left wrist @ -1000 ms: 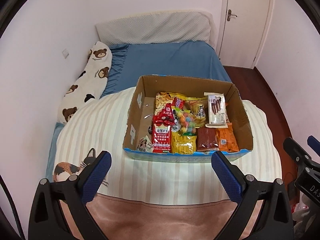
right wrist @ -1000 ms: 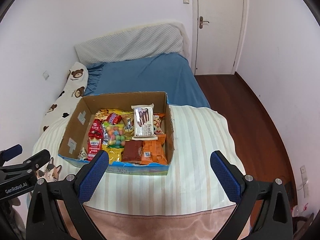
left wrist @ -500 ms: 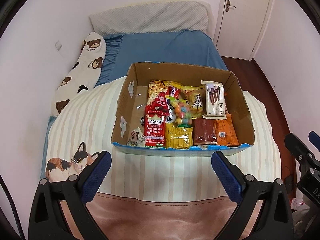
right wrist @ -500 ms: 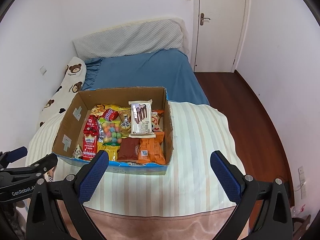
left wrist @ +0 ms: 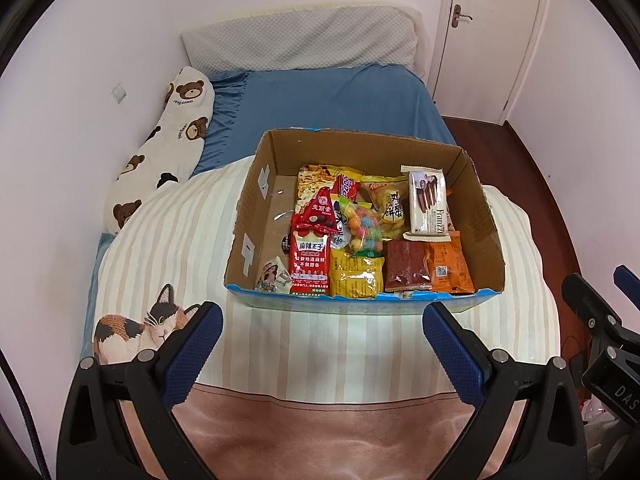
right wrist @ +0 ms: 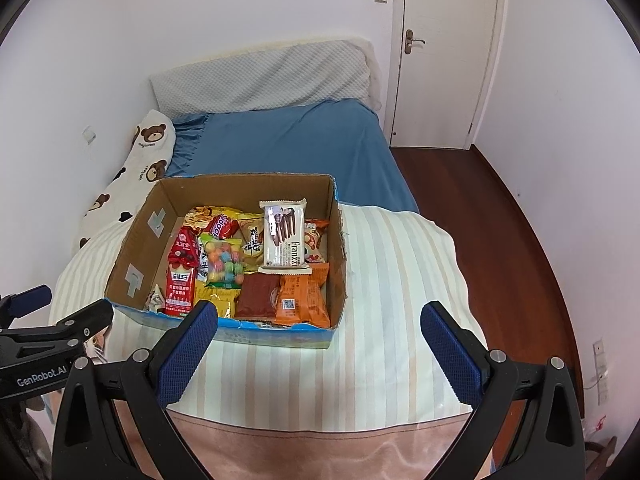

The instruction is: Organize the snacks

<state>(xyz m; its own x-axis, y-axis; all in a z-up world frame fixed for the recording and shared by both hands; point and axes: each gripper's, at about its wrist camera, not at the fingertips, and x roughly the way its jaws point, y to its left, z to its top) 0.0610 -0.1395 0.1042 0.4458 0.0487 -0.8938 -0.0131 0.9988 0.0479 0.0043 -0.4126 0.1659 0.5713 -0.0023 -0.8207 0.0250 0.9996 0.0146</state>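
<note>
An open cardboard box [left wrist: 476, 184] sits on a striped blanket on the bed; it also shows in the right wrist view [right wrist: 338, 240]. It holds several snack packs: a white Franzzi wafer pack [left wrist: 427, 202] [right wrist: 285, 236], a red spicy strip pack [left wrist: 310, 258] [right wrist: 180, 286], a bag of coloured candy balls [left wrist: 363, 228] [right wrist: 224, 262], a brown pack [left wrist: 406, 266] and an orange pack [left wrist: 446, 268]. My left gripper [left wrist: 322, 350] is open and empty, in front of the box. My right gripper [right wrist: 320, 350] is open and empty, in front of the box's right corner.
The striped blanket [left wrist: 180, 232] has a cat print [left wrist: 136, 328]. A bear-print pillow [left wrist: 168, 140] lies along the left wall. Blue sheet [left wrist: 332, 104] and grey pillow [left wrist: 300, 42] lie behind the box. Wood floor [right wrist: 500, 208] and a door [right wrist: 444, 48] are at the right.
Both grippers have moved forward and tilted down, so the box sits lower and larger in view. Both stay open and empty. The snacks have not moved.
</note>
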